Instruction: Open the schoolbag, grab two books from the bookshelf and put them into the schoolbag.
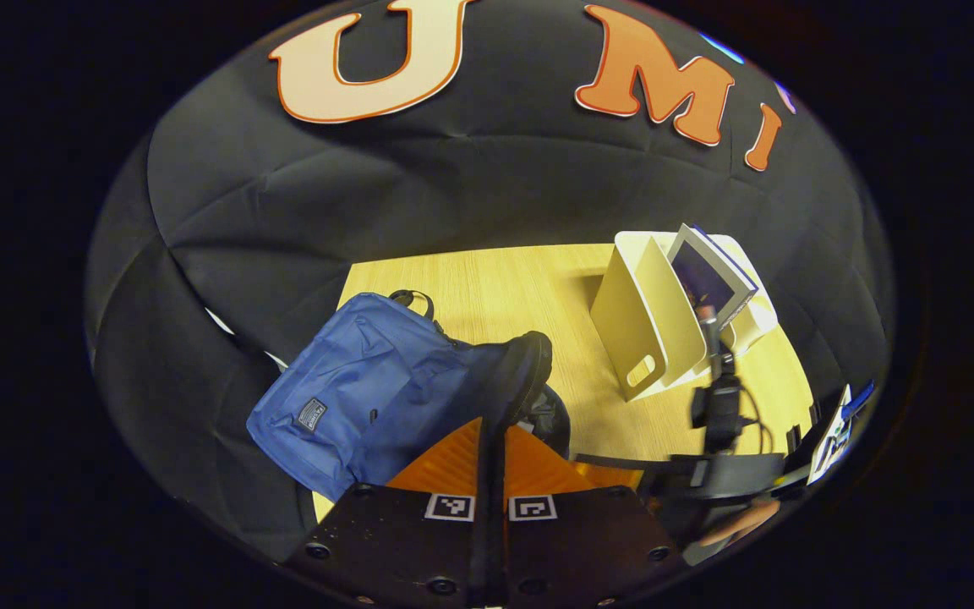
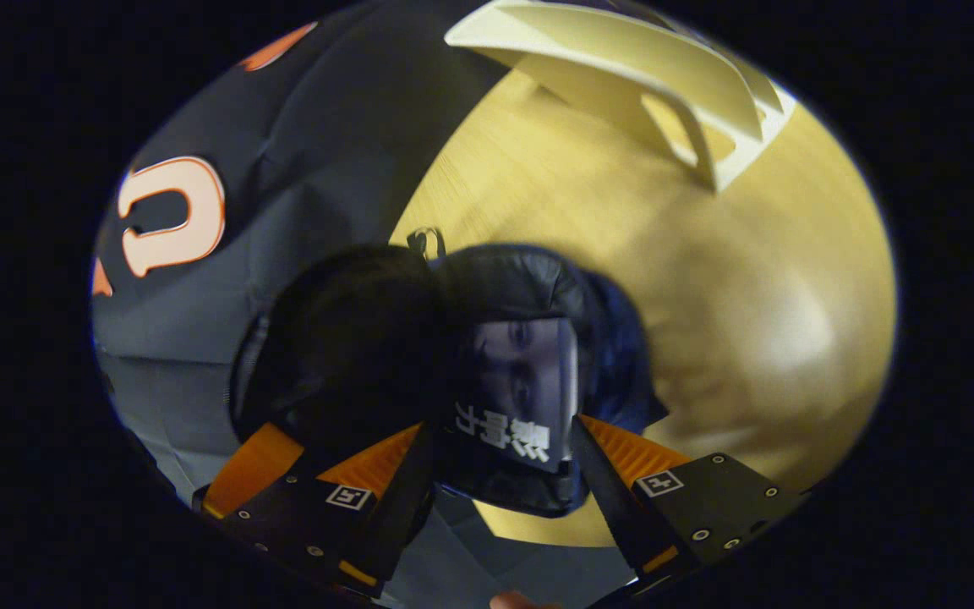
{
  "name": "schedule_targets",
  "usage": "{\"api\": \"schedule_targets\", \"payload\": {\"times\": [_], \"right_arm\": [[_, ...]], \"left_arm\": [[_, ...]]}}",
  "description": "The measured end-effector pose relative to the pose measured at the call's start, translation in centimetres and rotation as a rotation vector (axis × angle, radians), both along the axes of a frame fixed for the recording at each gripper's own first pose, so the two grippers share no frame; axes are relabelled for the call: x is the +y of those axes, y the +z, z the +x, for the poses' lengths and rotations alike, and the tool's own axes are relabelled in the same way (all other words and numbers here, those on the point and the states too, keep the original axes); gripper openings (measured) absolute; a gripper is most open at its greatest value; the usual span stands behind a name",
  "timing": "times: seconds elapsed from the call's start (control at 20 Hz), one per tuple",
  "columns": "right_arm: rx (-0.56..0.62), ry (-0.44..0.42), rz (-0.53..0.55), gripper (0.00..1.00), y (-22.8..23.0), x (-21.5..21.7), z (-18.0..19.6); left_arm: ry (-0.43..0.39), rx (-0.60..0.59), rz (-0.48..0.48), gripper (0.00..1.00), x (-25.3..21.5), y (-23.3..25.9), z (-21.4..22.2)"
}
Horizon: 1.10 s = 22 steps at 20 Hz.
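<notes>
Now your left tool (image 1: 487, 440), closed on the blue fabric schoolbag's (image 1: 352, 406) rim on the wooden bench (image 1: 521, 288), keeps it wide; lower the right tool (image 2: 504, 461), gripping the dark-covered book (image 2: 521, 389), straight into the opening.

left gripper (image 1: 487, 474): dark flat body plates with round screw heads, two square black-and-white markers near the finger roots
right gripper (image 2: 500, 474): dark plates studded with small screws, one square marker on each side
far right gripper (image 1: 719, 397): dark body, thin black cables trailing
</notes>
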State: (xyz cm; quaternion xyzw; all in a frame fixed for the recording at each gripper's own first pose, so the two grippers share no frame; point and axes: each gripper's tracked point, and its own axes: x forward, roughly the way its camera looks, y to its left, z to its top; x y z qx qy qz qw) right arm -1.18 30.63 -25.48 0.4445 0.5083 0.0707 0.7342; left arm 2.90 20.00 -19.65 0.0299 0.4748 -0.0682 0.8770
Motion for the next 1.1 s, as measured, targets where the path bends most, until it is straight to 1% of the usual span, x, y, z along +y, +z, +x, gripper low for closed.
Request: {"api": "schedule_targets", "payload": {"times": [0.1, 0.25, 0.35, 0.5, 0.6, 0.65, 0.75, 0.9, 1.0, 1.1], "right_arm": [[-0.091, 0.025, -0.116, 0.97, 1.7, -4.8, -0.1], [-0.23, 0.028, -0.32, 0.97, 4.8, -12.1, 1.5], [-0.29, 0.032, -0.458, 0.97, 6.8, -16.8, 1.8], [-0.326, 0.033, -0.612, 0.97, 9.5, -22.8, 2.4], [-0.338, 0.039, -0.701, 0.97, 10.6, -26.1, 3.5], [-0.348, 0.058, -0.738, 0.97, 11.1, -27.0, 4.5], [-0.32, 0.095, -0.786, 0.97, 10.9, -28.8, 5.6], [-0.284, 0.157, -0.87, 0.97, 10.8, -31.8, 8.6], [-0.265, 0.211, -0.881, 0.97, 10.4, -32.5, 10.8], [-0.229, 0.263, -0.841, 0.97, 9.4, -31.9, 12.8]], "left_arm": [[-0.003, -0.003, 0.005, 0.0, -0.1, -0.1, 0.0], [-0.002, -0.007, 0.018, 0.0, -0.2, -0.2, 0.1], [0.003, -0.007, 0.021, 0.01, -0.3, -0.3, 0.1], [0.016, -0.006, 0.021, 0.01, -0.6, -0.5, 0.0], [0.026, -0.01, 0.022, 0.0, -0.6, -0.5, 0.0], [0.031, -0.011, 0.023, 0.01, -0.6, -0.4, 0.0], [0.039, -0.013, 0.023, 0.0, -0.4, -0.5, -0.1], [0.047, -0.013, 0.03, 0.0, -0.5, -0.5, 0.0], [0.045, -0.009, 0.037, 0.0, -0.5, -0.5, -0.1], [0.047, -0.008, 0.04, 0.01, -0.7, -0.6, 0.0]]}}
